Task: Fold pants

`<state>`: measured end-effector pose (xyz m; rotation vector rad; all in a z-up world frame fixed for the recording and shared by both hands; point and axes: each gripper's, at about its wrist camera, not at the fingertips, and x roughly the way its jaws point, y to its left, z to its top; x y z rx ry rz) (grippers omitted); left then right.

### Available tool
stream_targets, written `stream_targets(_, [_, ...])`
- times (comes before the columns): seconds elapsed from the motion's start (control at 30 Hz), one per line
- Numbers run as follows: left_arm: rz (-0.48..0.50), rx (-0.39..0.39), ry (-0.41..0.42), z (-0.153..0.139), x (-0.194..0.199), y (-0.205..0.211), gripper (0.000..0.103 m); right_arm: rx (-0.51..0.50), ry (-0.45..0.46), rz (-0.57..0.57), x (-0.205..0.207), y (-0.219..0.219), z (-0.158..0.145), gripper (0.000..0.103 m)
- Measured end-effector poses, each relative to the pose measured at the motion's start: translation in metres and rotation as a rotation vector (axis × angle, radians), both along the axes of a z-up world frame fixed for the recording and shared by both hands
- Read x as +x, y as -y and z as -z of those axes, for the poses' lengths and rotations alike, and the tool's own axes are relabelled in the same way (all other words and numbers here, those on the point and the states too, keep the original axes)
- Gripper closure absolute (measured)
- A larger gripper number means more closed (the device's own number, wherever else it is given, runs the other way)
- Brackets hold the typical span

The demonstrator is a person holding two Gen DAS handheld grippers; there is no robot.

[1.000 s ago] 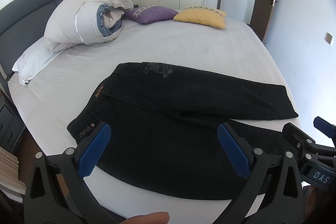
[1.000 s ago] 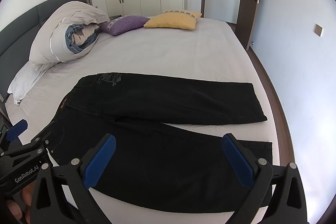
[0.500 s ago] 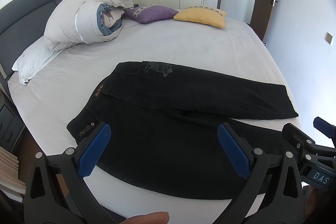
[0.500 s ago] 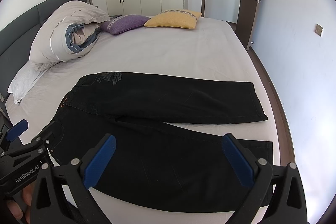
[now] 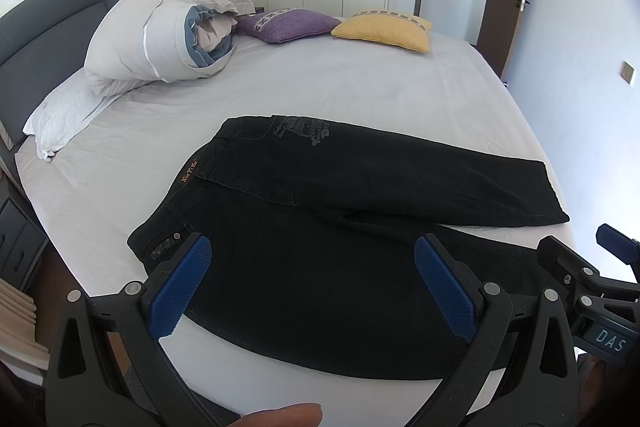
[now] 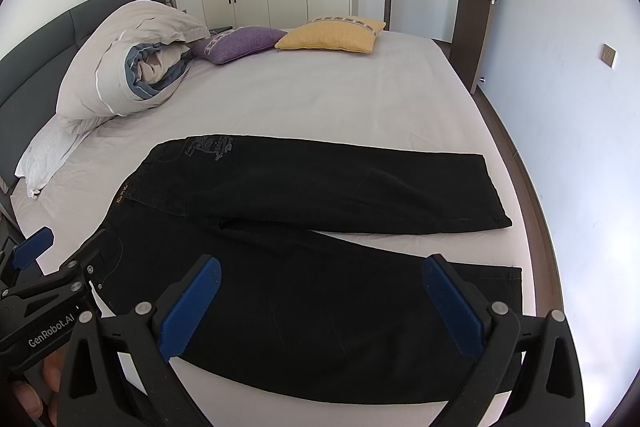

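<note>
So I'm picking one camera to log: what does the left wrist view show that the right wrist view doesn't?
Only the left wrist view shows the right gripper at its edge and stacked fabric beside the bed. Only the right wrist view shows the left gripper and the near leg's hem. Both show the pants spread flat on the bed, legs apart, and both grippers open above them.

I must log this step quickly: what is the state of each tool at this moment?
Left tool: open, holding nothing, above the black pants.
Right tool: open, holding nothing, also above the pants.
</note>
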<state>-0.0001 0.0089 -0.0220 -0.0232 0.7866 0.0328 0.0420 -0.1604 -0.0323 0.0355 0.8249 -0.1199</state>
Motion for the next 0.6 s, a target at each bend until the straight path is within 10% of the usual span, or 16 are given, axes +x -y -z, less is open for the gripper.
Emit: stream_targets(0.6, [0.066, 0.083, 0.02, 0.001, 0.023, 0.004, 0.0, 0.027, -0.019, -0.072, 0.005, 0.004, 0.012, 0.0])
